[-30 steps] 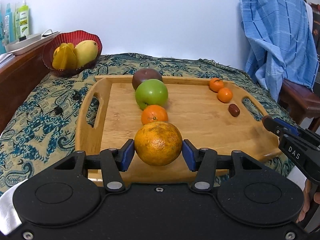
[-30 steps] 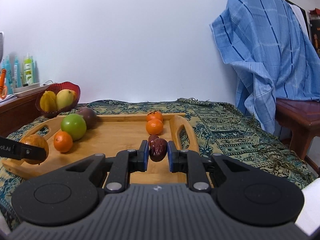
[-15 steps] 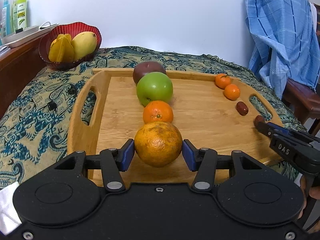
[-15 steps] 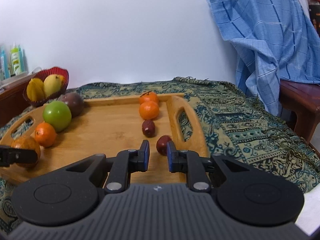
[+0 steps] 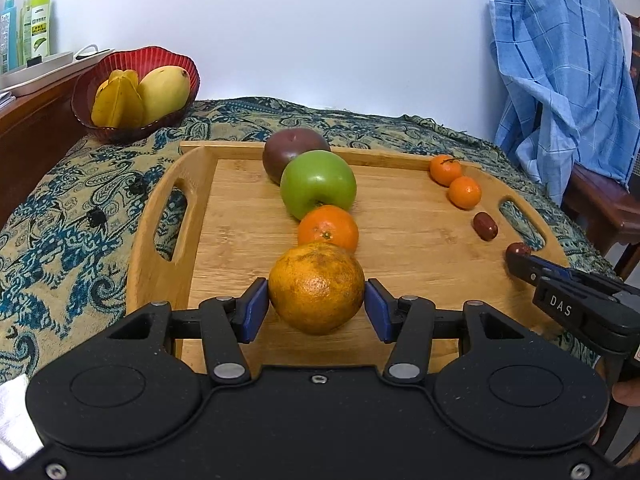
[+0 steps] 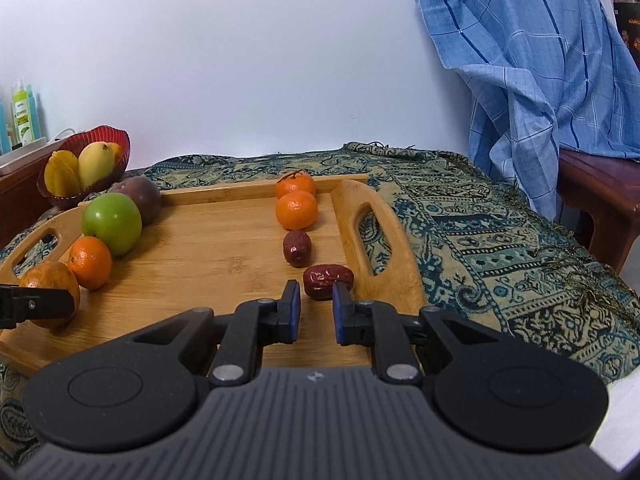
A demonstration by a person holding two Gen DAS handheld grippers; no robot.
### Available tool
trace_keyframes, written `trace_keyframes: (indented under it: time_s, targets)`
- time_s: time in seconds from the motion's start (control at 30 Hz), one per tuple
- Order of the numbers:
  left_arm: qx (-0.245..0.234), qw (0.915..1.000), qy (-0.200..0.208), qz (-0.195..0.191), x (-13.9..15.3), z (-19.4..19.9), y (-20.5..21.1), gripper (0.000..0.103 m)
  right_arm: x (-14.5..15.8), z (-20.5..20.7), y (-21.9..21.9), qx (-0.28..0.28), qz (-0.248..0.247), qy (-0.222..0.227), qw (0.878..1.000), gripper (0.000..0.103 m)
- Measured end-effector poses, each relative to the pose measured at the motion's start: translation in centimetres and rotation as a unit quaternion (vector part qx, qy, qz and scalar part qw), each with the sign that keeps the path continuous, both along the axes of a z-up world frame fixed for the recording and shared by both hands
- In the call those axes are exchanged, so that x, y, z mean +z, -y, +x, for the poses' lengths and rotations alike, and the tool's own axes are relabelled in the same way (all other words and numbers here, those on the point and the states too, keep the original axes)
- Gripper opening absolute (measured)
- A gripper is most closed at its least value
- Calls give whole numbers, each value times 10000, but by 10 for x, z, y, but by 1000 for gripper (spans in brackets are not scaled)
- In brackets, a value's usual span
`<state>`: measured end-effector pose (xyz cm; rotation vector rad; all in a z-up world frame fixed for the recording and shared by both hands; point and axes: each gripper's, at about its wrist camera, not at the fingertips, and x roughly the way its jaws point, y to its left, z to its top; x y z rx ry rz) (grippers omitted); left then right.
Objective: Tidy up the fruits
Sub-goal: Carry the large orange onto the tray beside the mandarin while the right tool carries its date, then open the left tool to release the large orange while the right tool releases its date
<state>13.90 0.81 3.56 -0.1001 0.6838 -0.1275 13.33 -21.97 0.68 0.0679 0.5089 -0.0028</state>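
A wooden tray (image 5: 420, 264) holds two rows of fruit. In the left row stand a dark purple fruit (image 5: 290, 148), a green apple (image 5: 318, 188) and a mandarin (image 5: 328, 228). My left gripper (image 5: 316, 286) is shut on a large rough orange (image 5: 316, 304) at that row's near end, touching the mandarin. The right row has two small mandarins (image 6: 296, 210) and a red date (image 6: 297, 247). A second red date (image 6: 326, 280) lies on the tray just past the tips of my right gripper (image 6: 316, 286). Its jaws stand nearly together with nothing between the pads.
A red bowl (image 5: 132, 80) with a mango and a starfruit sits at the back left on the patterned cloth (image 5: 80, 200). Bottles (image 5: 36, 20) stand on a shelf at far left. A blue plaid cloth (image 5: 560, 80) hangs over a wooden chair on the right.
The date that sat between my right pads a second ago now lies on the tray ahead of them, turned sideways. The right gripper has come lower over the tray. The left grip is unchanged.
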Motion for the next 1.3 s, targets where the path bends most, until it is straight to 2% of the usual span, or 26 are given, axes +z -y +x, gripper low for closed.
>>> trace_keyframes:
  time_s: [0.27,0.4,0.53,0.63,0.73,0.77,0.8,0.83,0.87,1.0,1.3]
  targets:
    - [-88,10000,42,-4,2,-3,0,52,1,-1,-1,17,-30,48,10000,22]
    - [-155,9999,54,25,2,-7,2,59,3,-5,-1,24,-20,82,10000,23]
    - [-143,9999,31,63,0,-13,5,62,4,-11,1,48,48,97,9999,24]
    - [-81,9999,53,86,0,-17,4,73,6,-17,2,47,100,108,9999,24]
    - [-108,9998,76,121,0,-22,3,75,10,-25,4,51,196,131,9997,24]
    - [-113,9998,63,143,-1,-24,4,75,11,-28,4,57,214,138,9997,25]
    - [-122,9998,56,158,-1,-26,4,76,12,-31,5,65,231,150,9996,31]
    - [-131,9998,56,167,-1,-27,3,76,13,-34,5,78,242,164,9995,42]
    - [-132,9997,62,170,-1,-30,3,80,14,-37,5,83,245,167,9995,44]
    - [-161,9997,116,122,2,-43,2,85,15,-51,6,82,255,180,9995,48]
    - [-515,9985,98,152,2,-80,14,86,9,-94,11,316,11,212,9993,59]
